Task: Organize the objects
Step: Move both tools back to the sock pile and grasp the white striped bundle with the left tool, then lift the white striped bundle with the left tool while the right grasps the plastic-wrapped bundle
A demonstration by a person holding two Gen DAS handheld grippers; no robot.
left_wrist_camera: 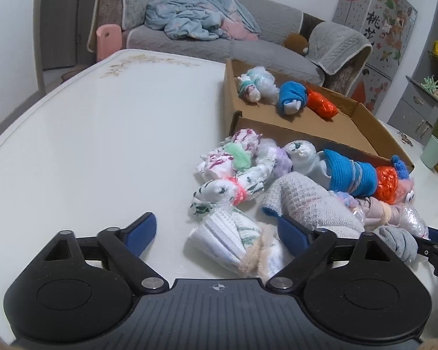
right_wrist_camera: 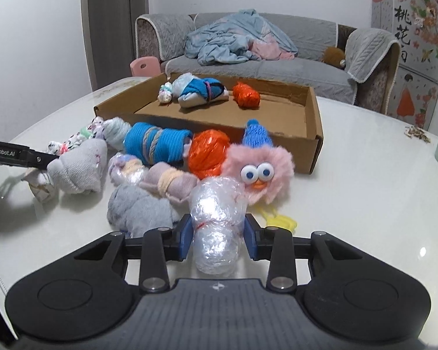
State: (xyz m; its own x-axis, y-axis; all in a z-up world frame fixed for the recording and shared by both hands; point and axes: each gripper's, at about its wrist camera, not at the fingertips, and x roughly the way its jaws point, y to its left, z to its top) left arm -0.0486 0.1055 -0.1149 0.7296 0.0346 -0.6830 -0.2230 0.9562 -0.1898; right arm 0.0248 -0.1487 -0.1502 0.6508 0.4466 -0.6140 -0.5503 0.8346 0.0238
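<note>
A heap of rolled sock and cloth bundles lies on the white table (left_wrist_camera: 102, 134) in front of a shallow cardboard box (right_wrist_camera: 315, 134). My right gripper (right_wrist_camera: 216, 233) is shut on a clear plastic-wrapped bundle (right_wrist_camera: 216, 213) at the near edge of the heap, just before a pink fluffy toy (right_wrist_camera: 260, 172) with a blue knit hat. My left gripper (left_wrist_camera: 219, 234) is open, its fingers either side of a white ribbed bundle (left_wrist_camera: 227, 242); the left pad stands clear of it. A grey fleece bundle (left_wrist_camera: 306, 201) lies just beyond. The box (left_wrist_camera: 306, 128) holds three bundles: pale, blue and orange.
A mint green cup (left_wrist_camera: 433, 151) stands on the table right of the box. Behind the table is a grey sofa (right_wrist_camera: 277, 70) with a blue blanket, and a pink chair back (left_wrist_camera: 108, 40) at the far edge. Bare tabletop stretches left of the heap.
</note>
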